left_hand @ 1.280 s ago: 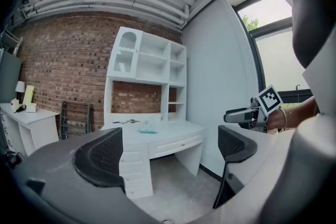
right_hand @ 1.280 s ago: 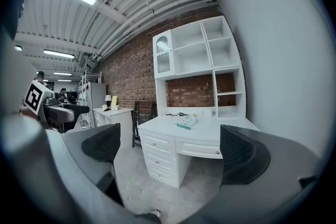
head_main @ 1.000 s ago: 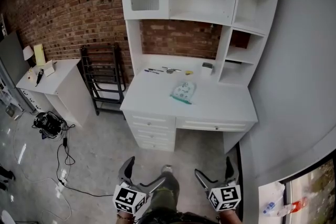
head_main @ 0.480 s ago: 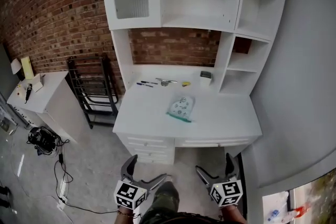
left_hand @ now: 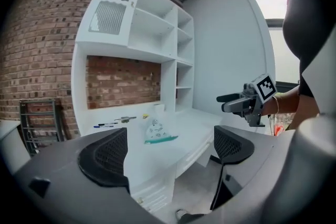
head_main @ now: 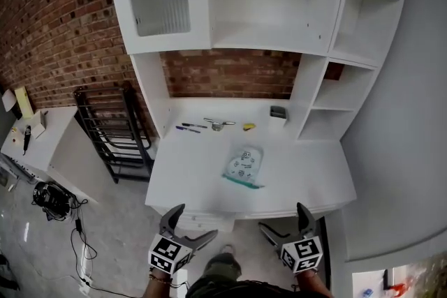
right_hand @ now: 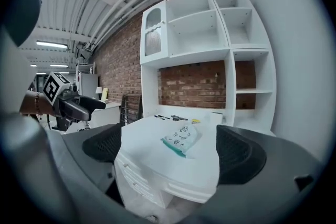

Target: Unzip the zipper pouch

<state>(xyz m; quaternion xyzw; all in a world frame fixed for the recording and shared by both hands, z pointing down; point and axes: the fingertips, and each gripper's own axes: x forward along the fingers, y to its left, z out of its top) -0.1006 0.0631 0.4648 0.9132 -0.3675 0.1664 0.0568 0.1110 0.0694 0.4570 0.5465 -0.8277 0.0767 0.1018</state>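
Head view is showing the zipper pouch lying flat near the middle of the white desk, its teal zipper edge turned toward the desk's front. Pens and a small yellow item are lying along the back of the desk, and a small cup is standing by the side shelves. A black rack is leaning against the brick wall beside the desk. The left gripper and the right gripper are hanging low in front of the desk's edge, both well apart from the pouch.

Left gripper view is looking across the desk from the side. Its two dark pads are standing wide apart and are easing closer together, with nothing between them; the pouch is showing far off in the gap, untouched. The right gripper is floating at the right, carried by a hand.

Right gripper view is facing the desk front. Its pads are spread wide and gripping nothing, the pouch is resting on the desktop well beyond them, and the left gripper is showing at the left edge.
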